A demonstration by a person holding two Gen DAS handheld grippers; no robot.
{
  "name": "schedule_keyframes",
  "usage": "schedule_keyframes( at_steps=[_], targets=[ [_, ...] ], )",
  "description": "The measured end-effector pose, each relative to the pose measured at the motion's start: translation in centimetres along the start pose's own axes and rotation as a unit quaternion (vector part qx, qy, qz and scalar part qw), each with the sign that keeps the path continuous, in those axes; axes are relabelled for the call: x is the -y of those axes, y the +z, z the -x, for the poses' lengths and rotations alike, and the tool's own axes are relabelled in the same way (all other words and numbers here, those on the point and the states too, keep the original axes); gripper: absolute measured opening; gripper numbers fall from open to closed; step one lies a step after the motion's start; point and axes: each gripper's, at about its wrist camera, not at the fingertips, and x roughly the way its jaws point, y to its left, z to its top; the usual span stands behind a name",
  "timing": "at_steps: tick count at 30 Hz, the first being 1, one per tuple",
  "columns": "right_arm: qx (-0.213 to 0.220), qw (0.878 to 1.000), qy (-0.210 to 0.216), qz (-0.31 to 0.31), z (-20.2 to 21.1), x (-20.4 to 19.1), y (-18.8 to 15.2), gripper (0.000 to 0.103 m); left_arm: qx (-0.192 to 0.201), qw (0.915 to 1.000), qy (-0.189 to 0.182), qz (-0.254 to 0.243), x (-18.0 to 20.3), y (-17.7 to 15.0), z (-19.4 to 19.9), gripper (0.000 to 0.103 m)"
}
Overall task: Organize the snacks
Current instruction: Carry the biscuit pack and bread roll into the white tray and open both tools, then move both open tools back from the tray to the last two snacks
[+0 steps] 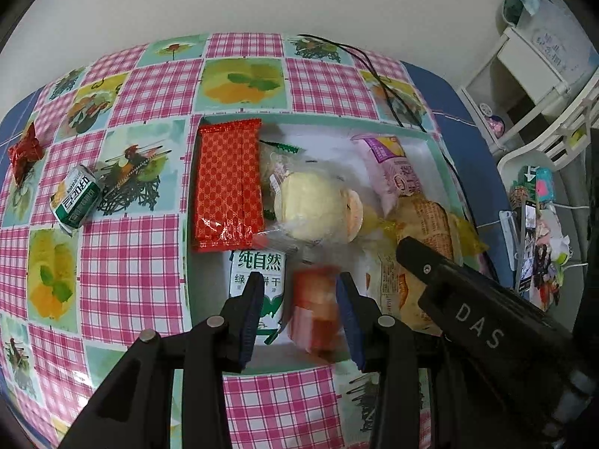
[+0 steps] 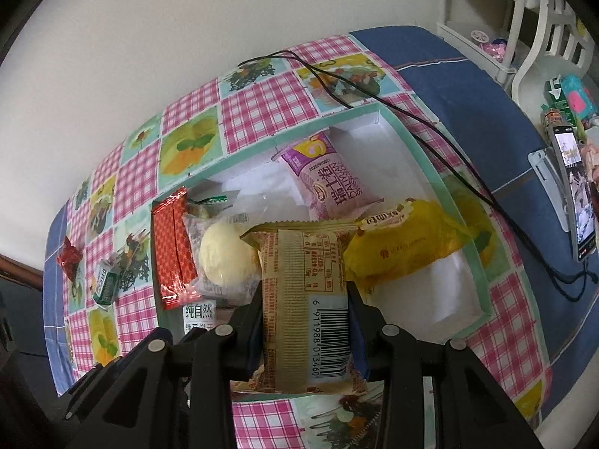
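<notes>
Through the left wrist camera, we see our left gripper [image 1: 299,295] above a shallow mint-edged box [image 1: 189,202], its fingers clamped on a blurred red snack packet [image 1: 318,310]; a red patterned wafer pack [image 1: 228,183] and a round bun [image 1: 312,205] lie inside; a green carton [image 1: 76,198] sits outside on the checked tablecloth [image 1: 127,269]. Through the right wrist camera, our right gripper [image 2: 305,321] clamps a tan barcoded packet [image 2: 303,299] over the box [image 2: 464,224]; a yellow packet [image 2: 404,247] lies beside it.
</notes>
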Motion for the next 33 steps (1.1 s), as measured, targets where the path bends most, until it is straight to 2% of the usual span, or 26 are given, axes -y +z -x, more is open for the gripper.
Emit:
schedule_keyframes(
  at_steps=[3,5,7,13,16,20,23,25,33],
  targets=[
    [0.001,1.0,-0.004,0.0,0.1,0.0,0.1,0.042,0.0,1.0,-0.001,0.005,-0.2,0.1,0.2,0.046],
    [0.003,1.0,-0.006,0.001,0.3,0.0,0.2,0.047,0.002,0.9999,0.005,0.009,-0.4,0.1,0.5,0.051],
    [0.008,1.0,-0.014,0.002,0.7,-0.1,0.3,0.061,0.006,0.9998,0.013,0.015,-0.9,0.2,0.9,0.058],
    [0.018,0.999,-0.026,0.016,1.6,-0.8,0.5,0.078,0.012,0.9978,0.053,0.037,-2.9,0.4,1.2,0.081],
    [0.02,0.999,-0.033,0.029,1.7,-1.4,0.4,0.085,0.014,0.9953,0.082,0.05,-4.2,0.5,1.1,0.087],
    [0.023,0.998,-0.029,0.042,1.8,-2.2,0.2,0.094,0.023,0.9911,0.114,0.064,-5.8,0.6,1.3,0.09],
    [0.03,0.998,-0.028,0.053,2.1,-2.8,0.1,0.099,0.029,0.9885,0.13,0.071,-6.7,0.7,1.5,0.097],
    [0.032,0.997,-0.032,0.063,2.2,-3.3,0.0,0.103,0.034,0.9878,0.129,0.081,-7.4,0.8,1.8,0.097],
    [0.045,0.993,-0.042,0.104,2.3,-5.1,-0.6,0.103,0.062,0.9848,0.126,0.103,-9.6,1.4,3.2,0.098]
  ],
)
